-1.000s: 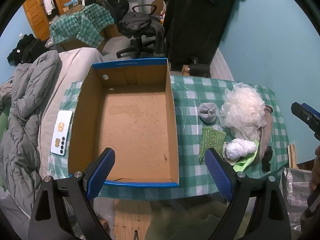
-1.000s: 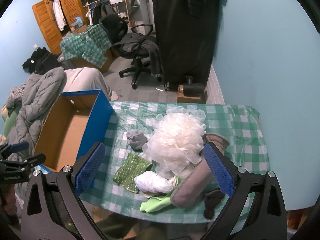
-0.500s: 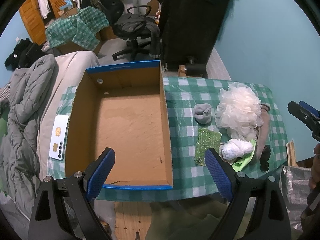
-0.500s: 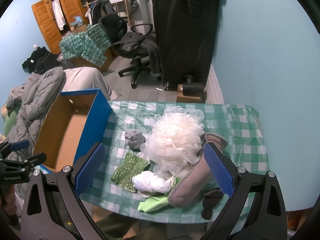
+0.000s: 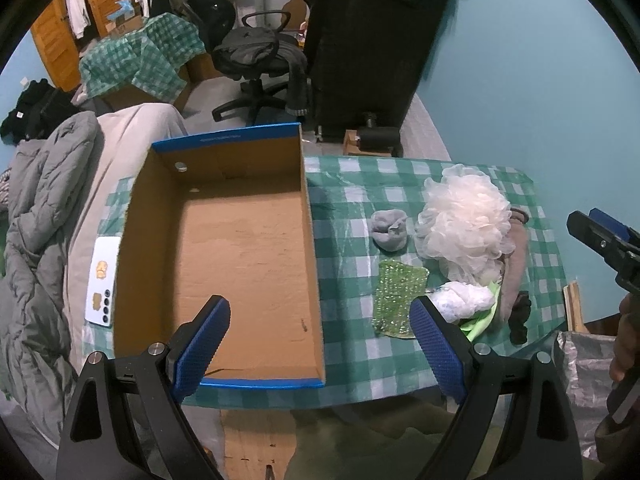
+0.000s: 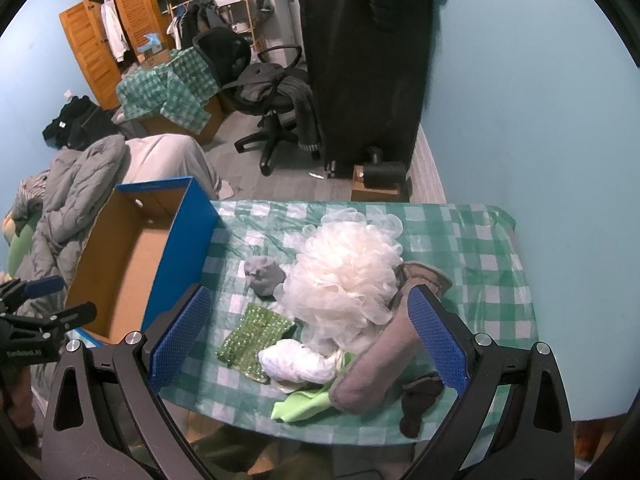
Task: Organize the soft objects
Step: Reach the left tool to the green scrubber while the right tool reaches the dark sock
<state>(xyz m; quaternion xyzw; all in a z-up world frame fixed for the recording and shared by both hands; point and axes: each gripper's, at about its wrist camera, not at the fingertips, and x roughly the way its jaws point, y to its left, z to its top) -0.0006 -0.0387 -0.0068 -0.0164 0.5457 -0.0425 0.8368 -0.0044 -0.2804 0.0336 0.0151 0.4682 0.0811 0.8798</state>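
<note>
An empty blue-rimmed cardboard box (image 5: 240,248) (image 6: 136,264) sits on the left of a green checked table (image 5: 352,200). To its right lie a cream mesh loofah (image 5: 464,220) (image 6: 344,276), a grey rolled sock (image 5: 390,230) (image 6: 264,274), a green sparkly cloth (image 5: 396,296) (image 6: 256,336), a white crumpled bundle (image 5: 464,300) (image 6: 300,362), a lime cloth (image 6: 308,402), a taupe mitt (image 6: 384,368) and a dark small piece (image 6: 420,404). My left gripper (image 5: 320,348) hovers open above the box's near edge. My right gripper (image 6: 308,344) hangs open above the soft pile.
A white phone (image 5: 103,280) lies left of the box on a padded surface. A grey quilted jacket (image 5: 36,240) is heaped further left. Behind the table stand an office chair (image 5: 260,64) and a black wardrobe (image 5: 368,40). A teal wall bounds the right side.
Both grippers have drifted slightly; the left wrist view shifted so the box and pile sit a little further left. Nothing on the table moved, and both grippers stayed open.
</note>
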